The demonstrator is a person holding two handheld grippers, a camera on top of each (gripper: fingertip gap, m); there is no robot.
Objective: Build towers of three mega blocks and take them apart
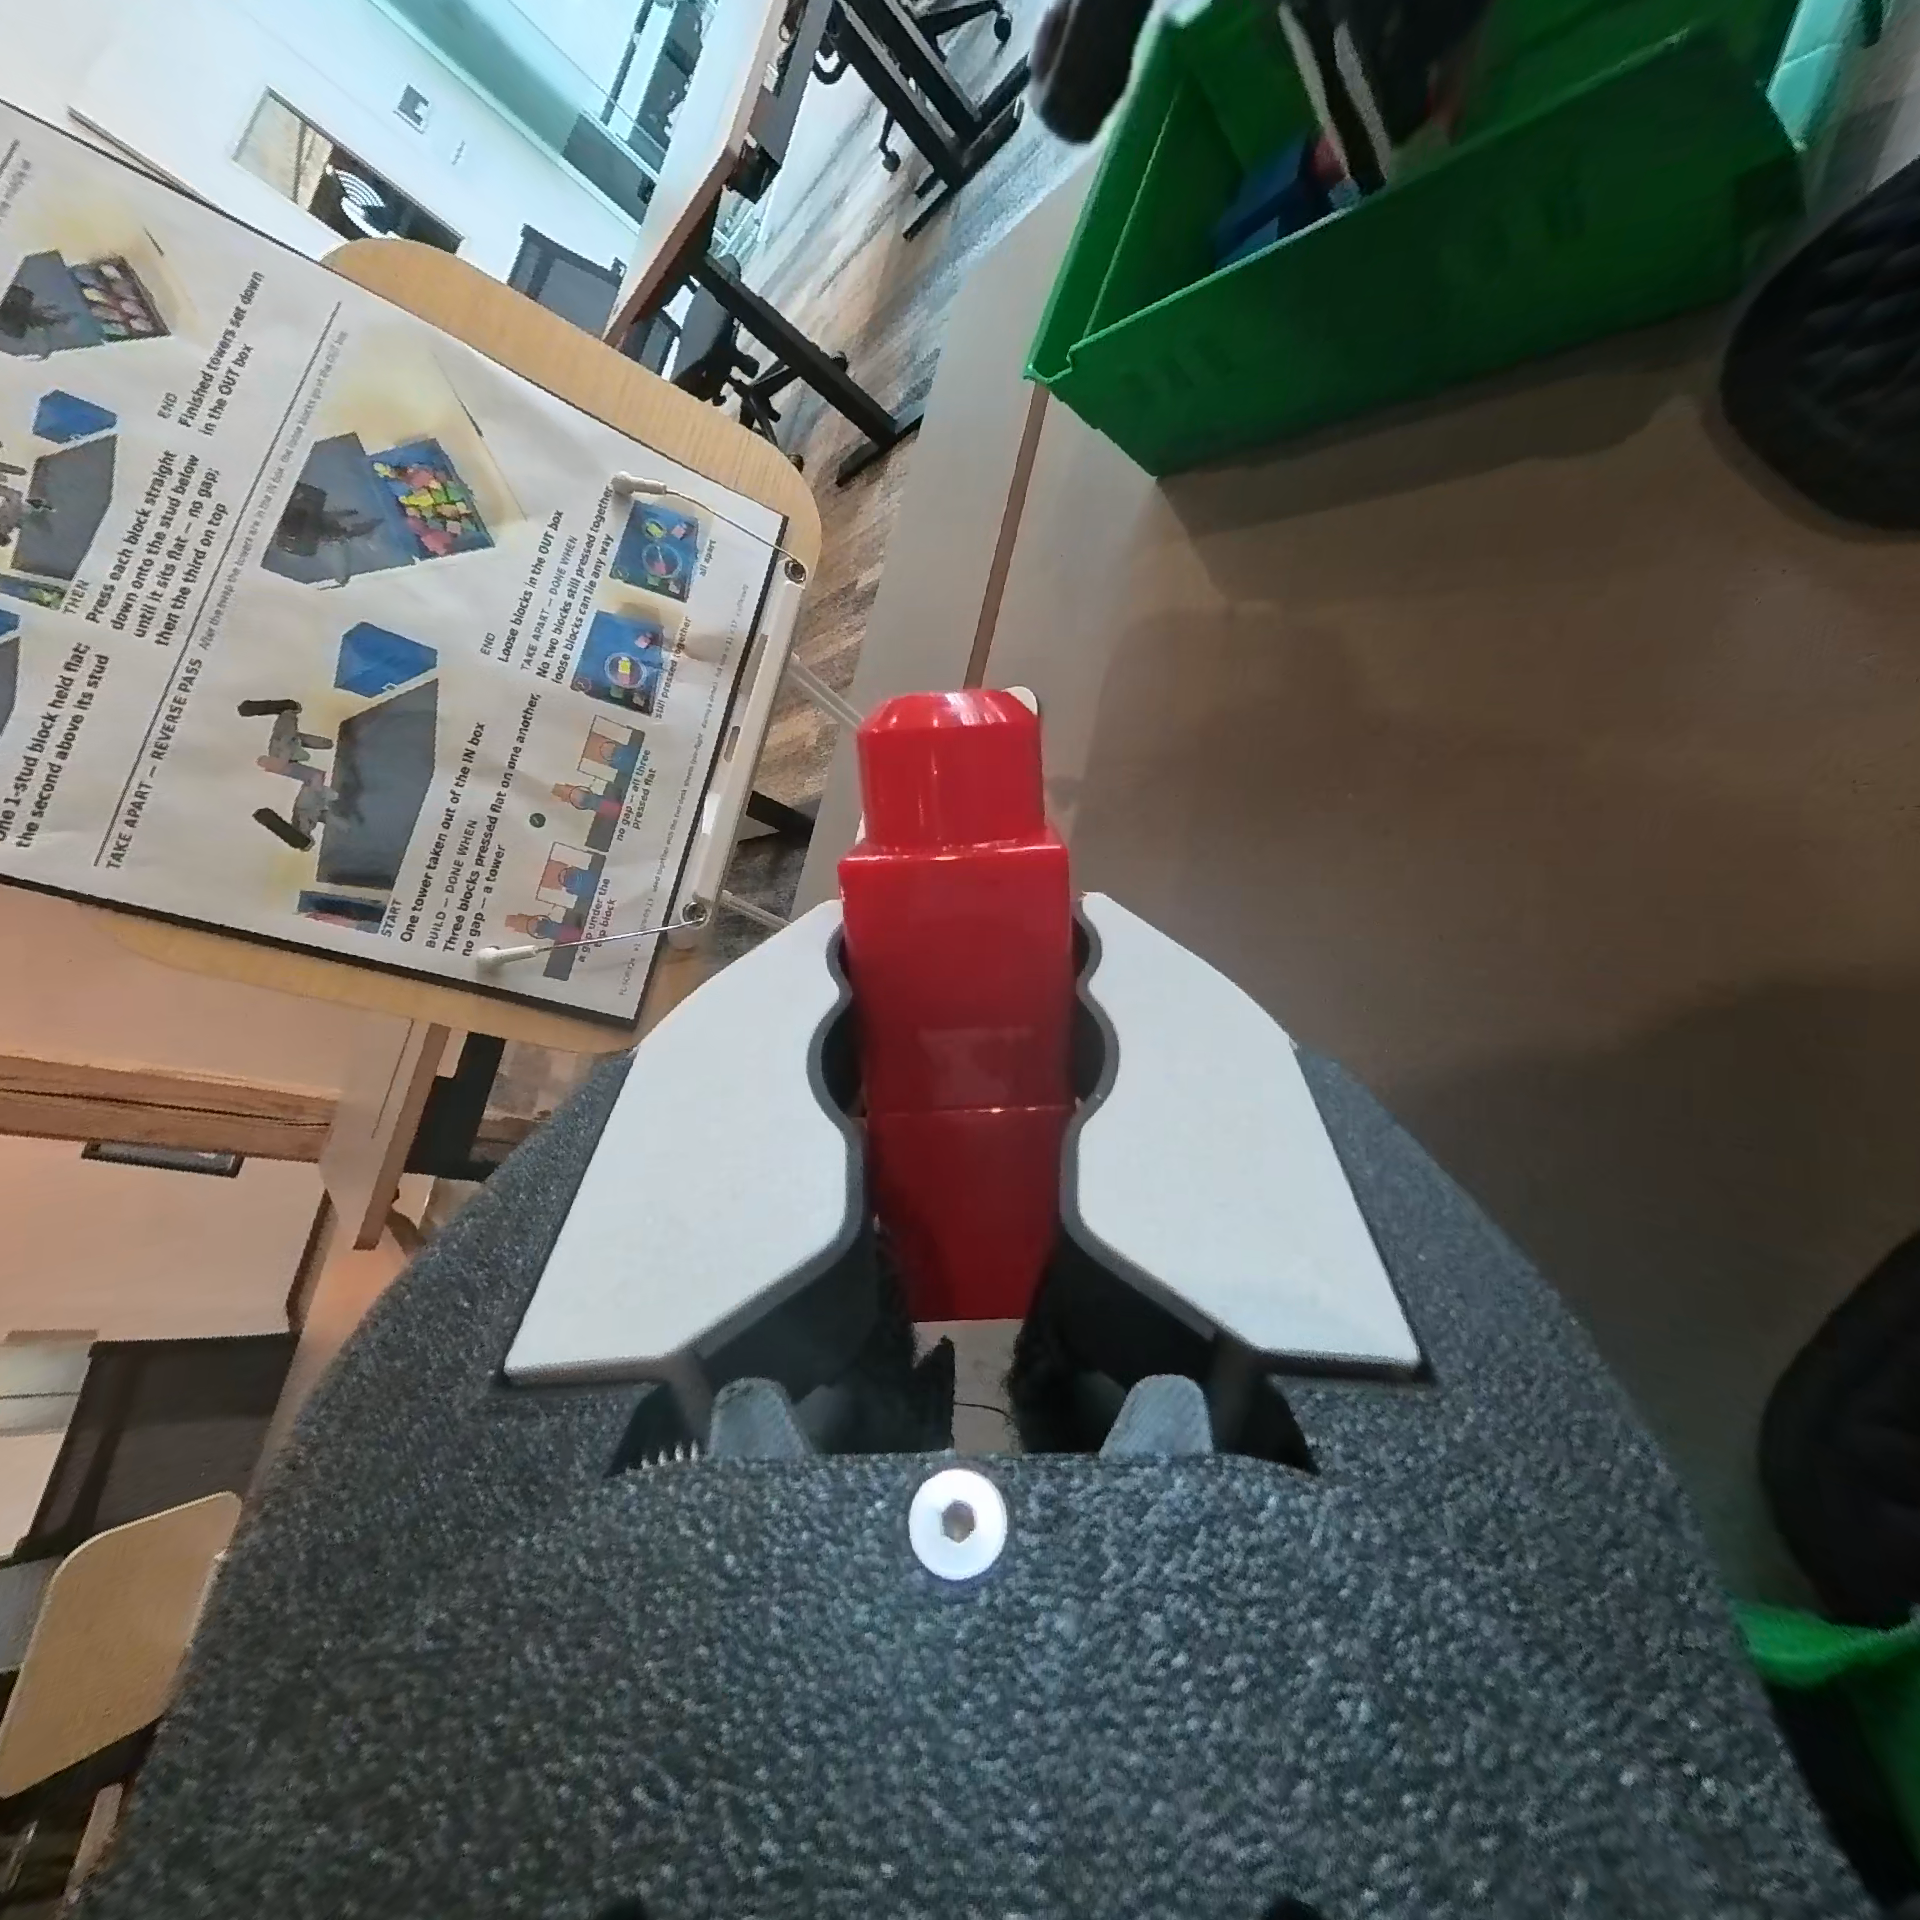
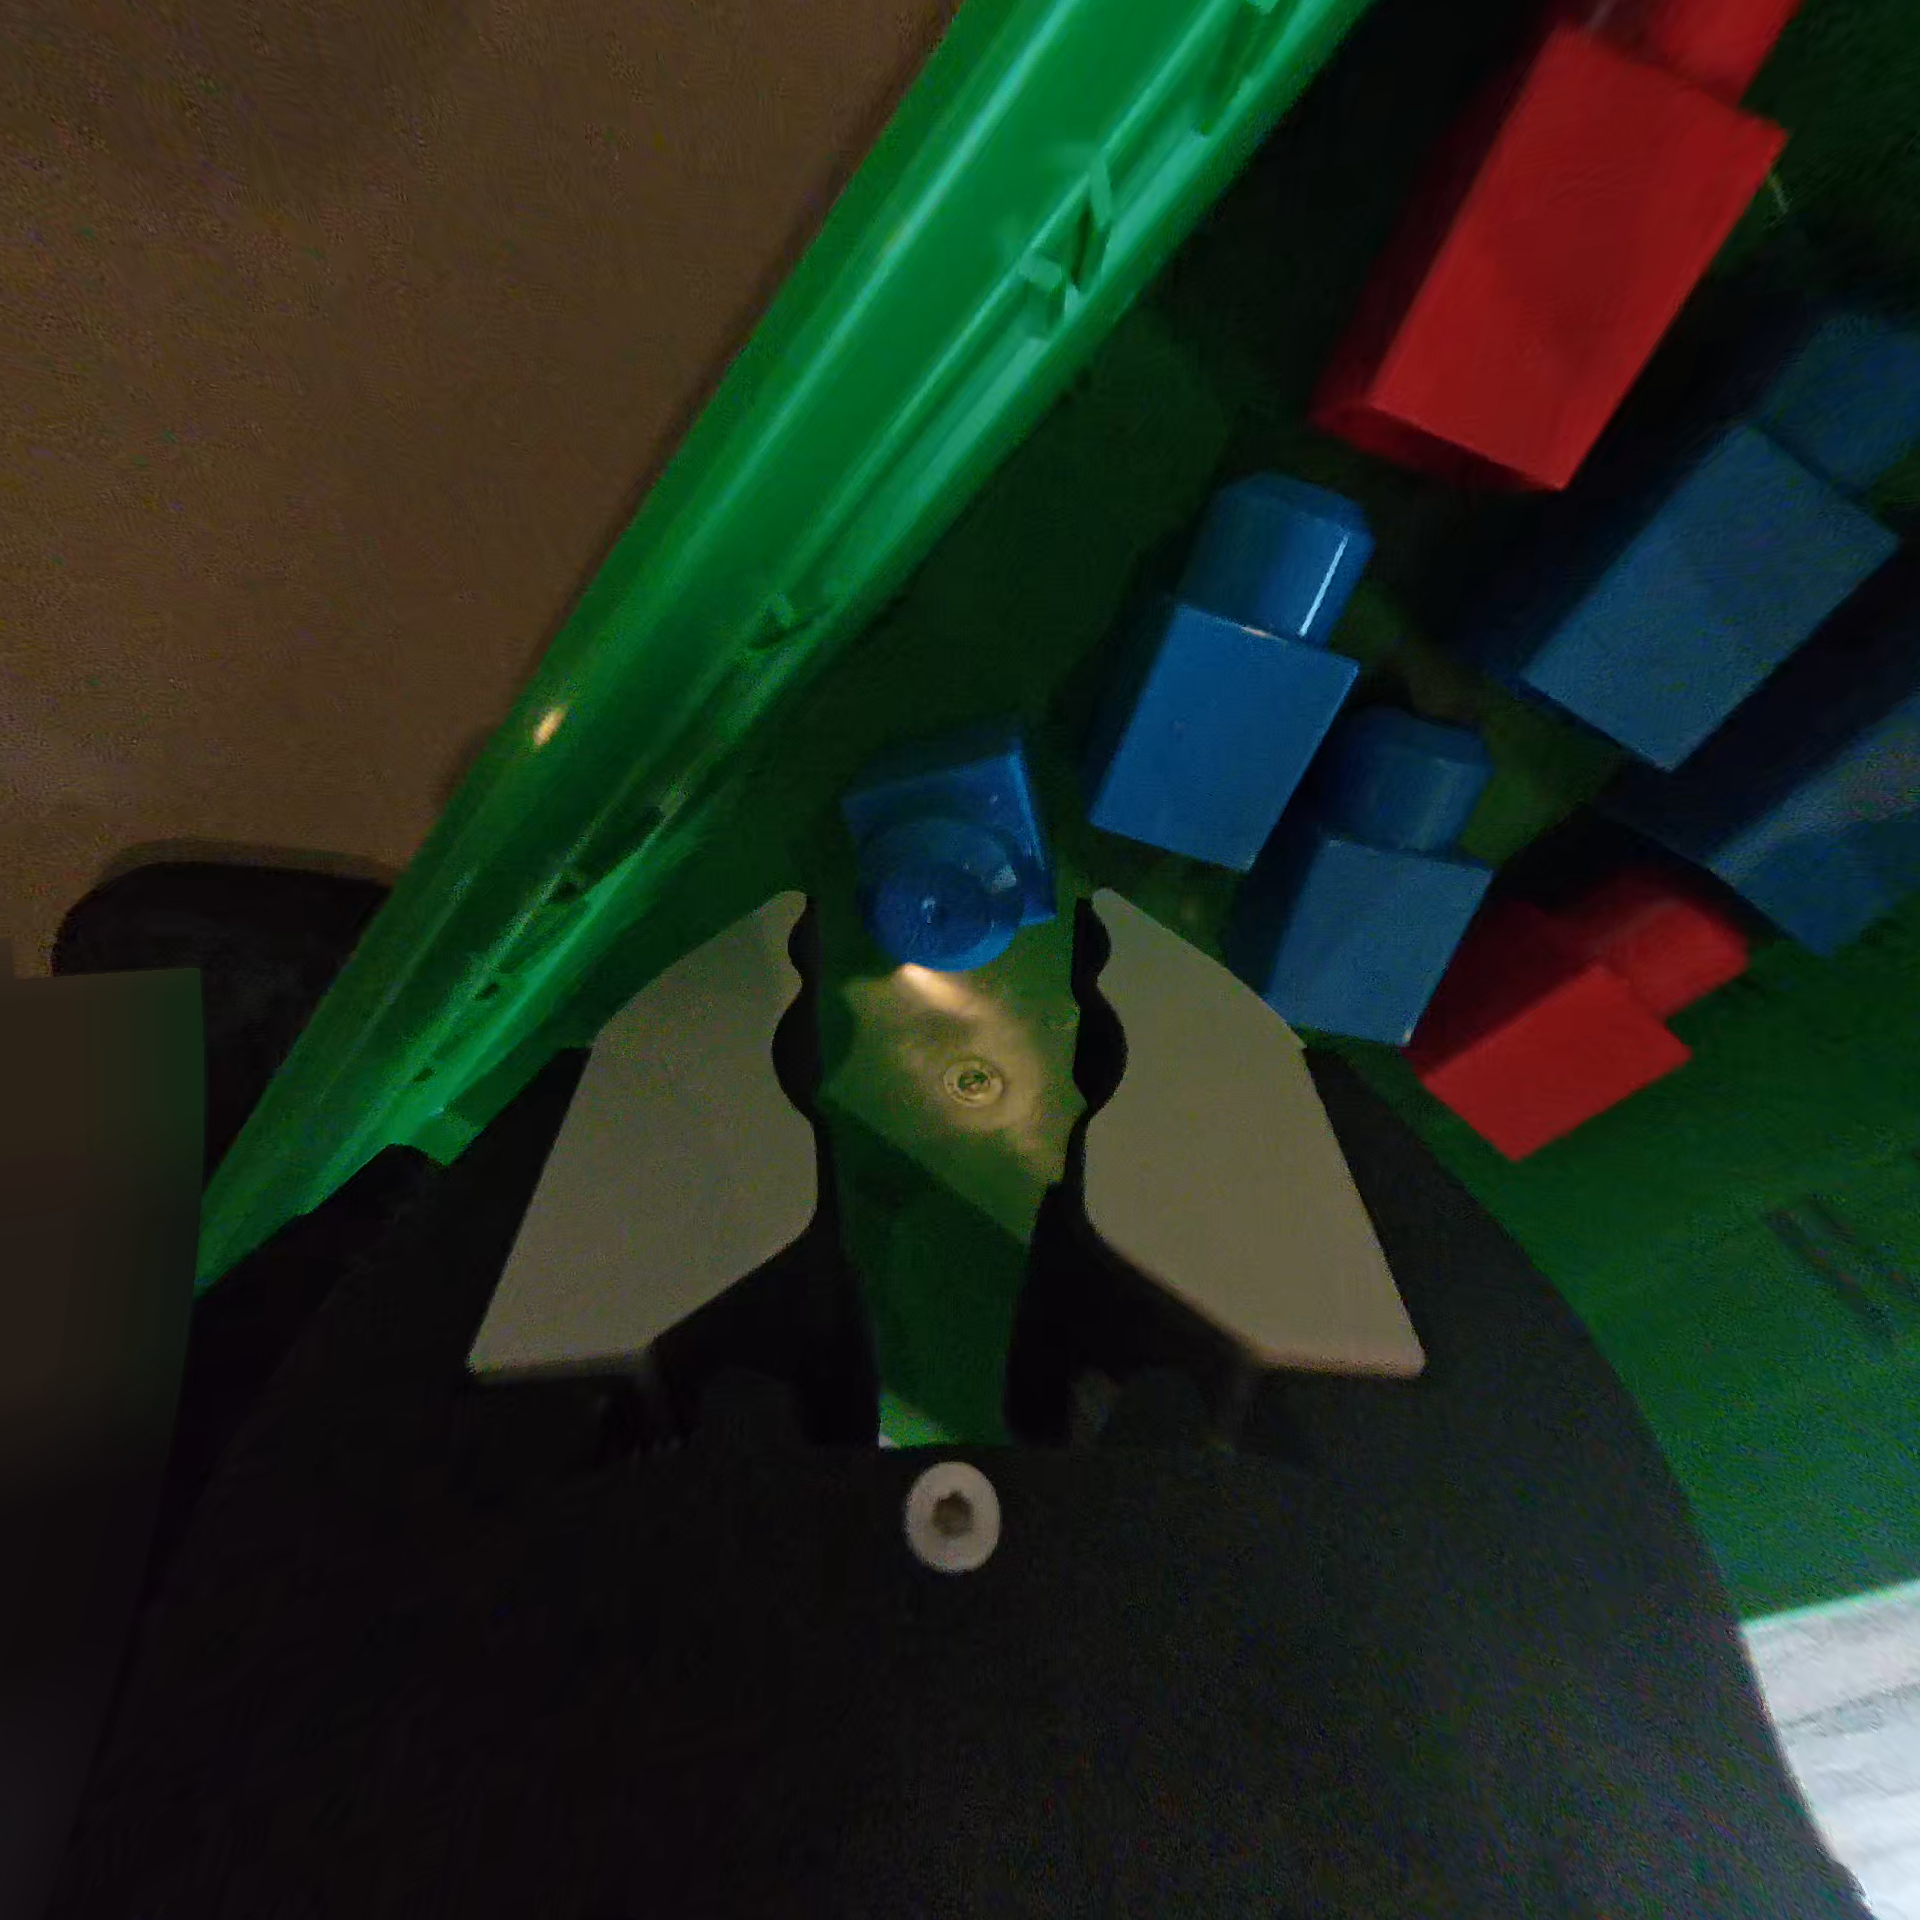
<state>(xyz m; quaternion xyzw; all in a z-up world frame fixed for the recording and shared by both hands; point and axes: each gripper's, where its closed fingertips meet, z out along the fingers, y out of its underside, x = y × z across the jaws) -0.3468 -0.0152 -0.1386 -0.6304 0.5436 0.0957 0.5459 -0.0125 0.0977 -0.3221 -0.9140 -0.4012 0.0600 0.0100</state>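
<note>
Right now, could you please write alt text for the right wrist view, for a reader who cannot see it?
The open right hand-held gripper reaches into a green bin, its fingertips either side of a small blue mega block whose stud points at the camera. More blue blocks and red blocks lie loose to the right.

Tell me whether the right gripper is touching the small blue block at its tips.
Apart. The right wrist view shows the right gripper open, green bin floor visible between the jaws and the small blue block.
</note>
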